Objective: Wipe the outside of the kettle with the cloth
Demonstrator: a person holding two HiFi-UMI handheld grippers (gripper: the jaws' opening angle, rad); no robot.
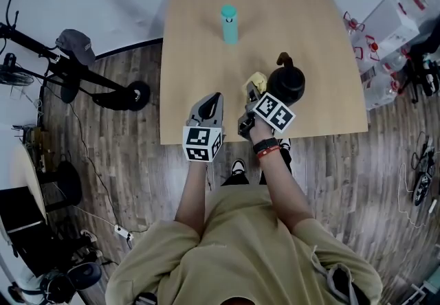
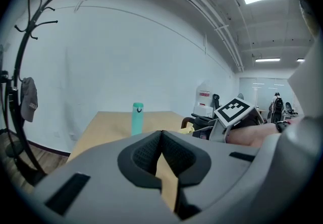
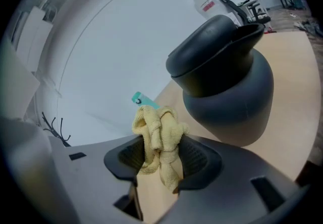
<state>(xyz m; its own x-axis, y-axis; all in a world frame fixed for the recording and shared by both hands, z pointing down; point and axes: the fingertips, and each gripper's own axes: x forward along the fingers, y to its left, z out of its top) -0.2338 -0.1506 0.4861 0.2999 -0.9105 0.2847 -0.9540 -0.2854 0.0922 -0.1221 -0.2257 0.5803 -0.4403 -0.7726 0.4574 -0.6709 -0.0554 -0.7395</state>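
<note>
**Cloth in grip, wiping apparently still ahead**

The right tongs (image 3: 161, 155) clamp the bunched yellow cloth (image 3: 157, 137), just beside the black kettle (image 3: 227, 92). The left tongs (image 2: 161, 155) are closed and empty. The kettle stands near-right on the desk (image 1: 206, 56).

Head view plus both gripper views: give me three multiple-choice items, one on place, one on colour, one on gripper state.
1. Where is the teal bottle?
A. on the table, beyond the kettle
B. on the floor
C. in a gripper

2. What colour is the cloth?
A. blue
B. yellow
C. white

3. What state is the left gripper in?
A. open
B. shut on the cloth
C. shut, empty

Answers:
1 A: the head view shows it upright near the table's far edge.
2 B: yellow folds sit in the right gripper.
3 C: its jaws meet with nothing between.
</note>
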